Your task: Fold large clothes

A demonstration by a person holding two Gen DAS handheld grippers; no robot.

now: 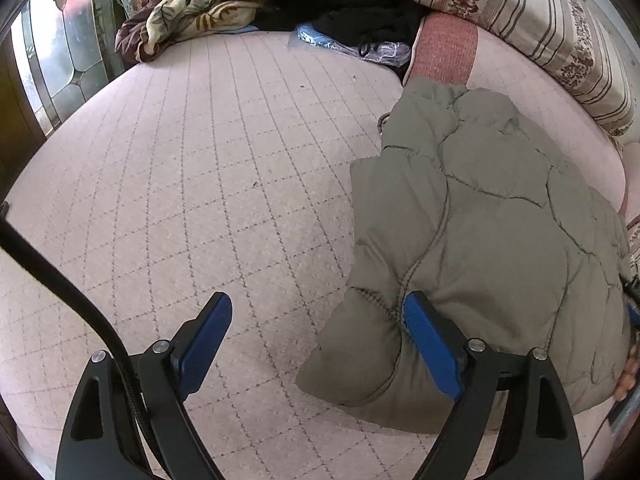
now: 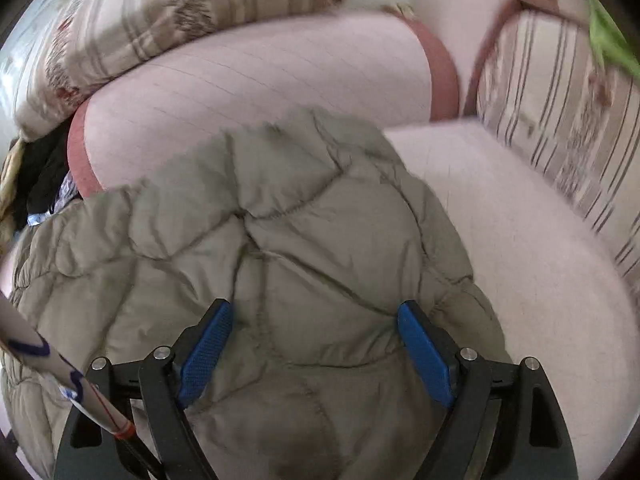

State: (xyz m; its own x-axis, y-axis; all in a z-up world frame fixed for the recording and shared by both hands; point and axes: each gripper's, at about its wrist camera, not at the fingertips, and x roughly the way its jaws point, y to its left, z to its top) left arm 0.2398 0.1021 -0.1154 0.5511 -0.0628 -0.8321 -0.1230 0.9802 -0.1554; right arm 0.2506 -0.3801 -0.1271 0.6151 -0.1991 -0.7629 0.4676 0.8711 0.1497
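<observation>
On the left of the left wrist view lies bare pink quilted bed cover (image 1: pixel 192 184), with a crumpled floral blanket (image 1: pixel 208 4) and dark clothes (image 1: pixel 360 4) heaped at its far edge. The left hand-held gripper (image 1: pixel 318 312) stands wide open: its left pad hangs over bare cover, its right pad touches the near edge of the jacket, and nothing is pinched between them. The olive-grey puffer jacket (image 1: pixel 492 240) lies on the bed at the right, folded into a long bundle whose long axis runs from the near edge away toward the pink pillow (image 1: pixel 448 48) and the striped pillow (image 1: pixel 532 20).

The right wrist view, partly blurred, shows what the other cannot: the jacket (image 2: pixel 280 240) from above its near end, a second striped cushion (image 2: pixel 560 120) on the right, and a pale stick (image 2: pixel 60 376) at lower left. The right hand-held gripper (image 2: pixel 316 316) is spread wide over the quilted fabric, gripping nothing.

The jacket is puffy, with curved stitched seams.
</observation>
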